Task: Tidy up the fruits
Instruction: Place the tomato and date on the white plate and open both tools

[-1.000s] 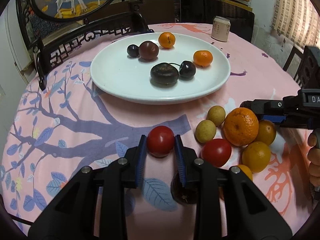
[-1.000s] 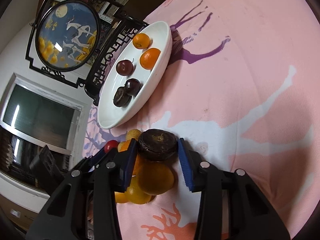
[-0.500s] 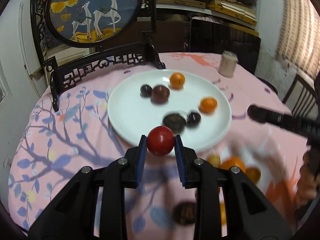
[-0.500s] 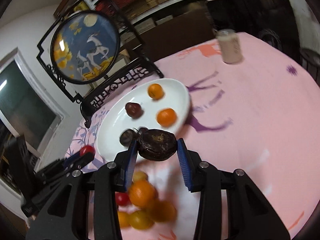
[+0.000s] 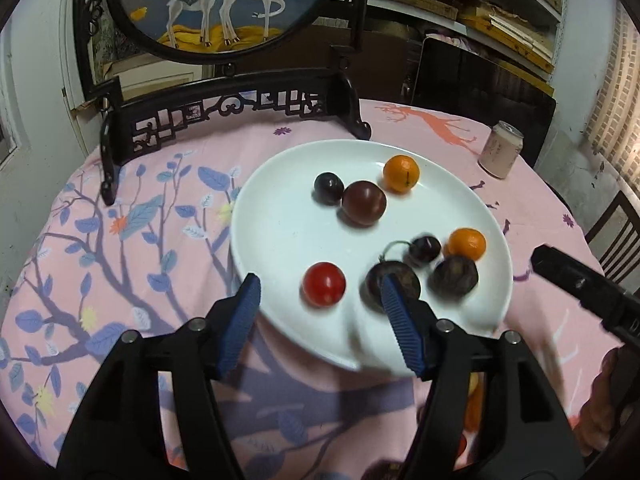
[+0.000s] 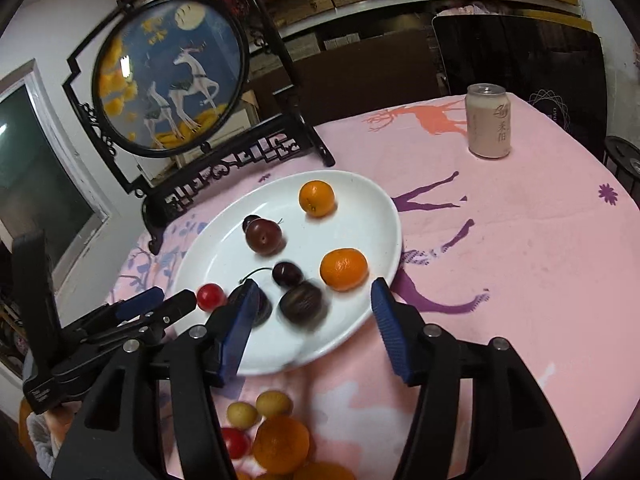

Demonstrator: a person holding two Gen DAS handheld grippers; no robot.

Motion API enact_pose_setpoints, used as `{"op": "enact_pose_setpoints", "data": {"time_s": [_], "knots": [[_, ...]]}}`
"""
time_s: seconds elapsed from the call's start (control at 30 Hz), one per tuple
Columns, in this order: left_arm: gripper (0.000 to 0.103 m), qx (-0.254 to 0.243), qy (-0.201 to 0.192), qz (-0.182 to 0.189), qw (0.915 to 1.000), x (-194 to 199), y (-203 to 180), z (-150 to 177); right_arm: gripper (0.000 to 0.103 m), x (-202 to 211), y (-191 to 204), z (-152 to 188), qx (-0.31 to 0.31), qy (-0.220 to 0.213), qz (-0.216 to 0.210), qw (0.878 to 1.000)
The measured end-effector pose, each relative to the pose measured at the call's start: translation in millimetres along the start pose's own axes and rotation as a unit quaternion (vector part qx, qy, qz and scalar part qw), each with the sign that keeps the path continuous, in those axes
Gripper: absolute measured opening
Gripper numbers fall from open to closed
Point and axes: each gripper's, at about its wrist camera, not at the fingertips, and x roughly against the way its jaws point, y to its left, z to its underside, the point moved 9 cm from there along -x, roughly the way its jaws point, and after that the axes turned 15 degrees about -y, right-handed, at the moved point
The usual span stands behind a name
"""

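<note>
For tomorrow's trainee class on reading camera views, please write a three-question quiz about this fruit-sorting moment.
1. True or false: the left tool is clamped on the red tomato.
2. How many orange citrus fruits lie on the white plate?
3. Multiple choice: where does the drink can stand? A) on the plate B) on the pink tablecloth beyond the plate C) among the loose fruit pile

Key: 1 false, both tools are open and the tomato lies on the plate. 2 two. 3 B.
</note>
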Motion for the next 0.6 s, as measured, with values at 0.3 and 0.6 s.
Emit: {"op": "enact_pose_setpoints", "data": {"time_s": [0.3, 0.6], "knots": [[0.072, -0.063, 0.005, 0.009, 0.9979, 52, -12, 48, 0.059, 47, -5, 45, 0.018, 0.023, -0.003, 1.0], [0.074, -0.094, 0.016, 0.033, 0.9949, 83, -21, 85, 0.064, 77, -21, 49, -0.025, 0.006, 0.0, 1.0]]}}
